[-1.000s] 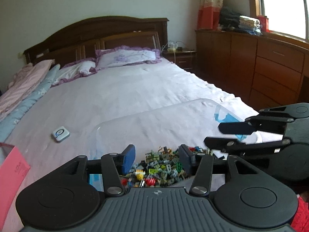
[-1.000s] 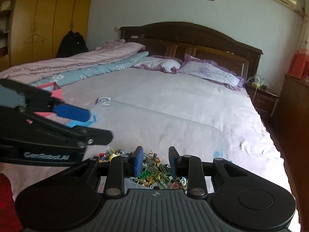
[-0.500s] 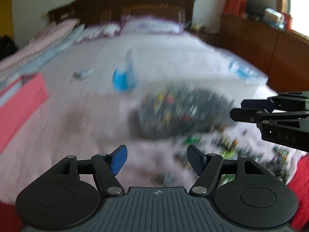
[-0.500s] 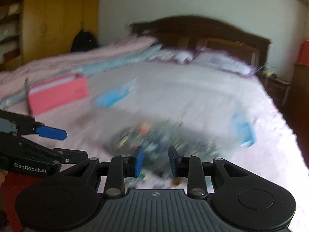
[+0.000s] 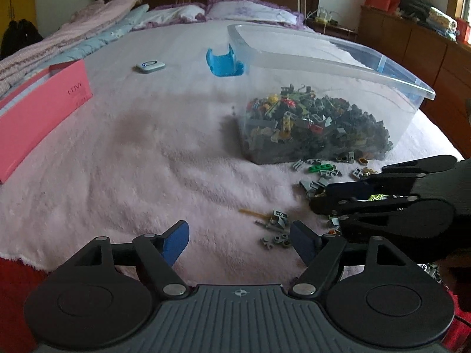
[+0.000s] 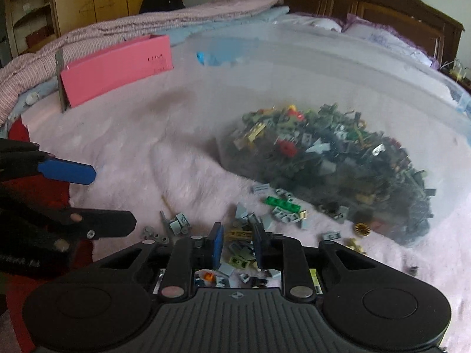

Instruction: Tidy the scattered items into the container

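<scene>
A clear plastic bin (image 5: 329, 58) with blue clips stands on the pink bedspread, holding a heap of small toy bricks (image 5: 318, 126); it also shows in the right wrist view (image 6: 323, 158). Loose bricks (image 5: 321, 173) lie scattered on the bed in front of it, with a small grey cluster (image 5: 275, 226) near me. My left gripper (image 5: 240, 239) is open and empty just left of that cluster. My right gripper (image 6: 237, 245) is open, narrowly, low over scattered bricks (image 6: 282, 209); it shows at the right in the left wrist view (image 5: 321, 197).
A pink box (image 5: 38, 111) lies at the left of the bed. A small white device (image 5: 150, 66) and a blue clip piece (image 5: 223, 64) lie beyond. Pillows and a wooden headboard are far back, wooden drawers at the right. The bed edge is close below my grippers.
Both views have dropped from looking over the bin's contents to a low view of the bed in front of it. The left gripper has opened wider. Scattered bricks now lie under the grippers.
</scene>
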